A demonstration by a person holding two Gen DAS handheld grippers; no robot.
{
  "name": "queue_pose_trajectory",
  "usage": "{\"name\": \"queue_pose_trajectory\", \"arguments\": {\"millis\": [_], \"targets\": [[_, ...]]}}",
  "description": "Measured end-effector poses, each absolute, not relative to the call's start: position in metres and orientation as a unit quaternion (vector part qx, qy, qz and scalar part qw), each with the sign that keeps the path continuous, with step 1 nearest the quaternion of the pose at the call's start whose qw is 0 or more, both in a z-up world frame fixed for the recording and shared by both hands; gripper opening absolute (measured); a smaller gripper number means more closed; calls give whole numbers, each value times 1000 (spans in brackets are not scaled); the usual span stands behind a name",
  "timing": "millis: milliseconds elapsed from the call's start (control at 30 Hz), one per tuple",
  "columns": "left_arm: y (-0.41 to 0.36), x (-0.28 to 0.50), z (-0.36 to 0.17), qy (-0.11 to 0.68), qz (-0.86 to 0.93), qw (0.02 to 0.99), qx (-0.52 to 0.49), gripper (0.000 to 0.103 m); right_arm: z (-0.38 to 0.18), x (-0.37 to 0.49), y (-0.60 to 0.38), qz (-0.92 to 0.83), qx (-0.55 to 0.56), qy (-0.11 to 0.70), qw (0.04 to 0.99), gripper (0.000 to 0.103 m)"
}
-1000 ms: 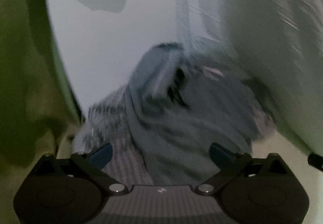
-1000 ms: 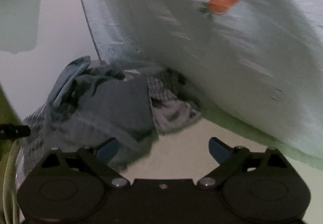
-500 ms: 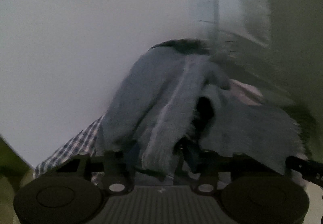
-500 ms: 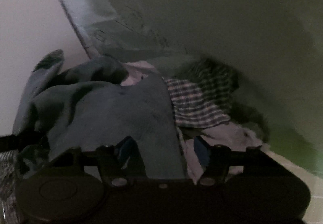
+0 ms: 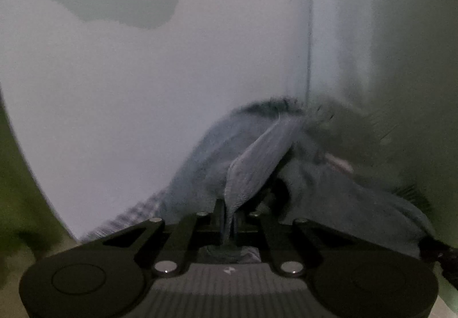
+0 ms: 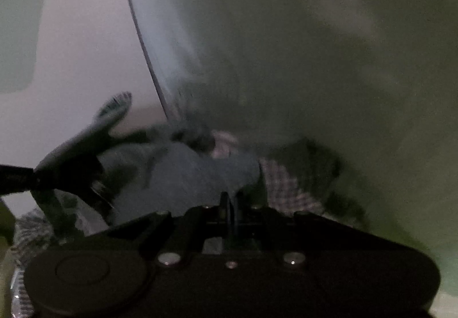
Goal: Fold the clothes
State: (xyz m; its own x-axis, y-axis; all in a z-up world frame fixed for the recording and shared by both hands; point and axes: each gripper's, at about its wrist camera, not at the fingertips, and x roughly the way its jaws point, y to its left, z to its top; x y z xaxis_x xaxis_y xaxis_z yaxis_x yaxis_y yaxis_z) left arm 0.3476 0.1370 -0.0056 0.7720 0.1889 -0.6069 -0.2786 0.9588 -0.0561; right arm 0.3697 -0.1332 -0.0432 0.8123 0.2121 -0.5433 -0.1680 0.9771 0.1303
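Observation:
A blue-grey garment (image 5: 257, 163) lies crumpled in a pile against a wall and a pale bedsheet. My left gripper (image 5: 229, 220) is shut on a ribbed fold of it, which rises from between the jaws. In the right wrist view the same blue-grey garment (image 6: 194, 172) lies just ahead. My right gripper (image 6: 230, 209) is shut on its near edge; the pinched cloth is dark and hard to make out. The left gripper's body (image 6: 71, 172) shows at the left of the right wrist view, holding cloth.
A checked garment (image 6: 283, 189) lies under the blue one; it also shows in the left wrist view (image 5: 134, 215). A pinkish cloth (image 6: 226, 143) lies behind. A pale hanging bedsheet (image 6: 315, 45) fills the right; a white wall (image 5: 143, 88) stands behind the pile.
Both grippers went from wide open to shut on the blue-grey garment. Both moved in close to the pile, and the left one has lifted a fold.

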Motion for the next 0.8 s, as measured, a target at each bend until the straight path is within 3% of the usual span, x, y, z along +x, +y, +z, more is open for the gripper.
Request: {"name": "queue_pose_trajectory", "arguments": {"millis": [467, 800], "targets": [[64, 176, 102, 217, -15, 974, -69, 3, 65, 157, -223, 18, 95, 150, 984, 2], [-59, 64, 115, 219, -124, 965, -77, 3, 90, 9, -337, -90, 114, 95, 985, 2]]}}
